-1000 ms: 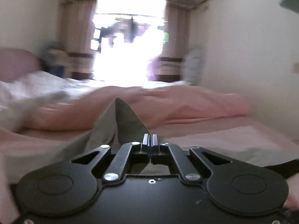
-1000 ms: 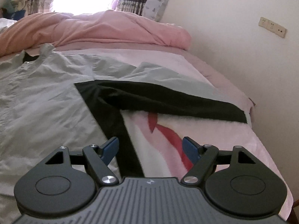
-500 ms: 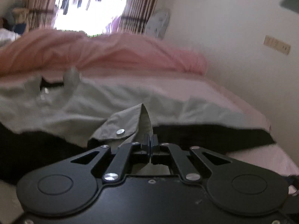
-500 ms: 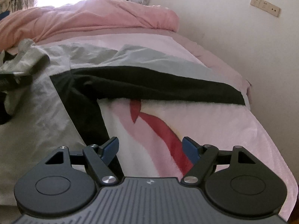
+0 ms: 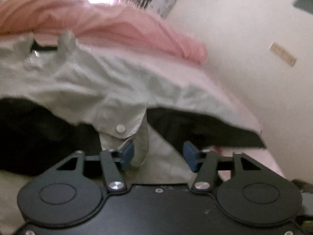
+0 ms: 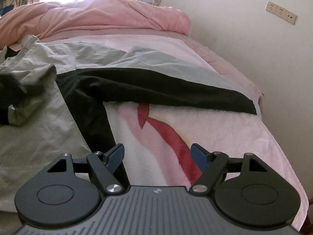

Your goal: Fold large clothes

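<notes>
The jacket (image 6: 49,129), grey with black panels, lies spread across the bed (image 6: 244,137), its right sleeve (image 6: 166,86) stretched flat towards the wall side. Its left sleeve cuff (image 5: 125,129), marked by a white snap button (image 5: 120,128), now rests on the jacket body, folded inward over the dark panel.

Change since a second ago: the left gripper (image 5: 158,154) carried that cuff pinched tight, swinging it down and across from above the bed. Its fingers (image 5: 128,152) are now opening, and a flap of the cuff fabric stands between them, leaning against the left-hand pad (no longer clamped, by the look of it). In the right wrist view the released sleeve shows as a crumpled grey bundle (image 6: 25,98) at the left edge.

The right gripper (image 6: 158,156) hangs over the pink blanket (image 6: 176,137) beside the jacket's black edge, fingers (image 6: 116,154) spread wide and holding nothing; it has barely shifted.

Meaning for the task: the first sleeve fold appears placed, though loosely and with wrinkles. The right sleeve is not yet folded, and the right gripper sits well positioned to take it. The pink quilt (image 6: 97,17) is heaped beyond the collar end, clear of the work.
</notes>
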A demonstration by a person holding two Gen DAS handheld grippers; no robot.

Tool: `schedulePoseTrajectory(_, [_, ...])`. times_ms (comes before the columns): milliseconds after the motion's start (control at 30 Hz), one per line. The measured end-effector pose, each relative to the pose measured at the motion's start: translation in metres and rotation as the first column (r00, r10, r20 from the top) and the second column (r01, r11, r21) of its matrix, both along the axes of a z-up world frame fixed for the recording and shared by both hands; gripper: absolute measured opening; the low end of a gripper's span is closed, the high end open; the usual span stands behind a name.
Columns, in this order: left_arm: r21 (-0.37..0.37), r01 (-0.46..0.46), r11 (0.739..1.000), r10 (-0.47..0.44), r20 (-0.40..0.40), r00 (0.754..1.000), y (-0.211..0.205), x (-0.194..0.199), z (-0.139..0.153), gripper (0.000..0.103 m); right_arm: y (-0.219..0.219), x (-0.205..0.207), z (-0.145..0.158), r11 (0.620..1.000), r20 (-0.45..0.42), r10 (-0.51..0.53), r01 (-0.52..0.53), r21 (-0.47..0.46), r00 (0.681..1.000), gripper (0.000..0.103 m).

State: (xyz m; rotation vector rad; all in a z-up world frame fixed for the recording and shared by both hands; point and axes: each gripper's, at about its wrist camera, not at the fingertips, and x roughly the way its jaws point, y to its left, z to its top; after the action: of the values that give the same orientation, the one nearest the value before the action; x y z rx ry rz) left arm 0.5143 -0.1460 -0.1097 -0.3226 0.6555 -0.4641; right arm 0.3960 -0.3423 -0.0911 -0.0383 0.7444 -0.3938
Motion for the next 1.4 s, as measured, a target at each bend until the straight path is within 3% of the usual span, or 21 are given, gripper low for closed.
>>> schedulePoseTrajectory(67, [-0.003,0.001,1.000,-0.001,0.039,0.999,0.012,-0.006,0.018,0.088,0.000,0.000,0.000,1.000,0.000,0.004,-0.004,-0.001,1.000,0.091])
schedulePoseTrajectory(233, [0.031,-0.012,0.999,0.009,0.113,0.994,0.075,-0.039,0.065,0.098,-0.006,-0.001,-0.001,1.000,0.007,0.002,-0.002,0.014,1.000,0.091])
schedulePoseTrajectory(333, [0.155,-0.102,0.983,0.079,0.147,0.986,0.117,-0.061,0.076,0.103,-0.016,-0.004,-0.004,1.000,0.001,-0.014,0.014,0.010,1.000,0.091])
schedulePoseTrajectory(433, [0.341,-0.201,0.918,0.146,0.181,0.973,0.158,-0.083,0.076,0.103,-0.023,-0.007,-0.011,0.997,-0.002,-0.042,0.042,-0.063,0.999,0.091])
schedulePoseTrajectory(533, [0.494,-0.336,0.802,0.236,0.256,0.938,0.194,-0.097,0.067,0.103,-0.038,-0.009,-0.016,0.998,-0.001,-0.058,0.058,0.002,0.998,0.091])
schedulePoseTrajectory(600, [0.519,-0.387,0.762,0.286,0.265,0.921,0.216,-0.094,0.060,0.103,-0.043,-0.010,-0.019,0.998,-0.009,-0.050,0.050,0.044,0.999,0.085])
schedulePoseTrajectory(633, [0.515,-0.406,0.755,0.318,0.255,0.913,0.226,-0.087,0.055,0.103,-0.045,-0.010,-0.021,0.998,-0.010,-0.047,0.047,0.053,0.999,0.075])
schedulePoseTrajectory(667, [0.511,-0.418,0.751,0.342,0.240,0.908,0.235,-0.079,0.050,0.103,-0.045,-0.011,-0.021,0.997,-0.009,-0.040,0.040,0.059,0.999,0.069])
schedulePoseTrajectory(767, [0.493,-0.460,0.738,0.424,0.192,0.885,0.259,-0.059,0.038,0.103,-0.042,-0.012,-0.023,0.999,-0.003,-0.019,0.019,0.046,1.000,0.066])
schedulePoseTrajectory(833, [0.467,-0.477,0.745,0.447,0.181,0.876,0.274,-0.054,0.033,0.103,-0.039,-0.011,-0.024,0.999,-0.005,-0.019,0.019,0.028,1.000,0.066])
schedulePoseTrajectory(1067, [0.387,-0.569,0.726,0.539,0.195,0.820,0.310,-0.014,0.028,0.103,-0.036,-0.004,-0.024,0.999,-0.004,-0.034,0.034,0.008,0.999,0.066])
schedulePoseTrajectory(1100, [0.360,-0.564,0.743,0.535,0.187,0.824,0.314,-0.010,0.029,0.103,-0.037,-0.003,-0.025,0.999,-0.004,-0.032,0.032,0.009,0.999,0.065])
schedulePoseTrajectory(1133, [0.318,-0.528,0.787,0.496,0.181,0.849,0.316,-0.004,0.025,0.103,-0.037,-0.003,-0.025,1.000,-0.004,-0.026,0.026,0.008,1.000,0.065])
schedulePoseTrajectory(1167, [0.328,-0.504,0.799,0.479,0.158,0.863,0.315,0.002,0.019,0.103,-0.037,-0.003,-0.026,1.000,-0.002,-0.020,0.020,0.005,1.000,0.064])
schedulePoseTrajectory(1267, [0.517,-0.437,0.736,0.494,0.031,0.869,0.302,0.027,-0.017,0.103,-0.036,-0.002,-0.027,1.000,0.002,-0.009,0.009,-0.015,1.000,0.064])
schedulePoseTrajectory(1300, [0.544,-0.410,0.732,0.480,0.015,0.877,0.299,0.029,-0.030,0.103,-0.036,0.000,-0.027,1.000,0.002,-0.008,0.008,-0.022,1.000,0.064])
schedulePoseTrajectory(1333, [0.521,-0.440,0.732,0.484,0.057,0.873,0.300,0.022,-0.033,0.103,-0.035,0.000,-0.027,1.000,0.003,-0.007,0.007,-0.031,1.000,0.064])
schedulePoseTrajectory(1400, [0.515,-0.440,0.735,0.486,0.051,0.872,0.302,0.022,-0.032,0.103,-0.035,0.001,-0.027,0.999,0.003,-0.011,0.011,-0.035,1.000,0.064])
